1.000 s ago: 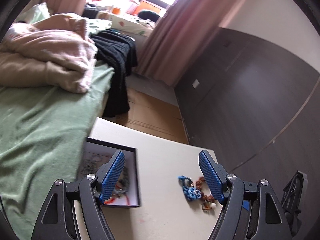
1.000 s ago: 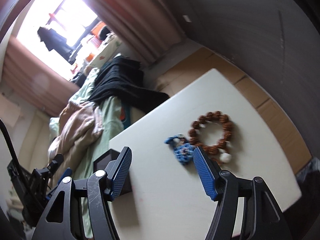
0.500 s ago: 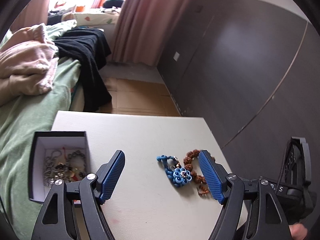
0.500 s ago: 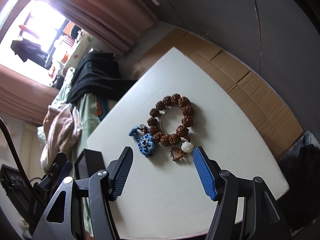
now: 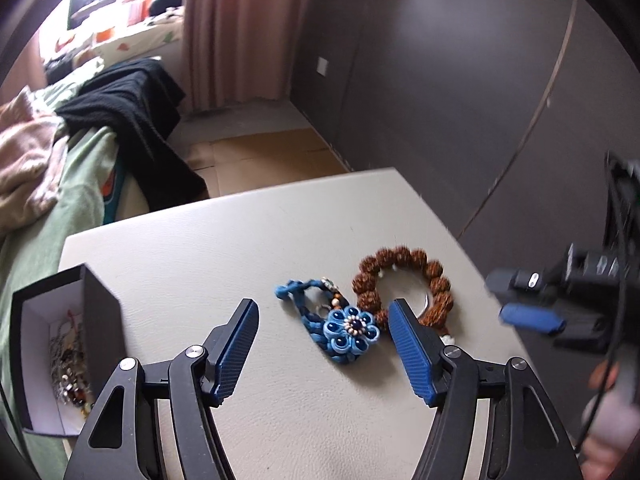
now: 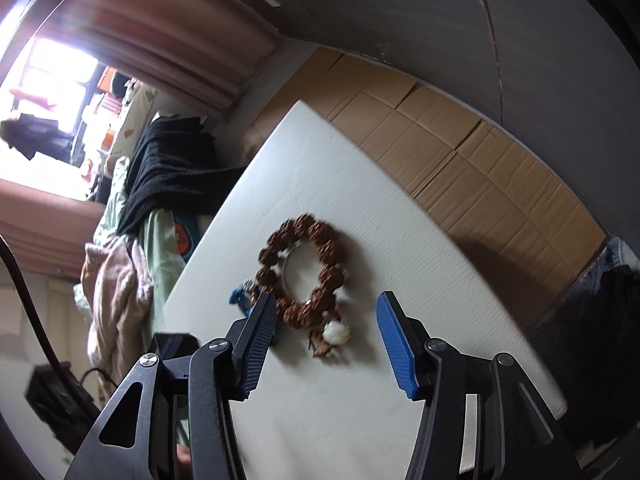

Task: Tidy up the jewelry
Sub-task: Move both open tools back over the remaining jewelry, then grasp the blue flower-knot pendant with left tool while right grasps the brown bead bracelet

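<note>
Left gripper (image 5: 322,334): my jaws apart, empty, low over the worktop (image 5: 240,240), framing the blue piece.
Right gripper (image 6: 326,330): my jaws apart, empty, above the near end of the beads; also blurred at the right edge of the left view.
Blue piece (image 5: 344,328): braided cord with a flower, flat on the worktop, touching the beads.
Beads (image 6: 304,272): brown bracelet with a white bead at its near end, flat.
Box (image 5: 60,344): open, black, at the worktop's left edge, well apart; small jewelry tangled inside.
Bed (image 5: 48,184): left of the worktop.
</note>
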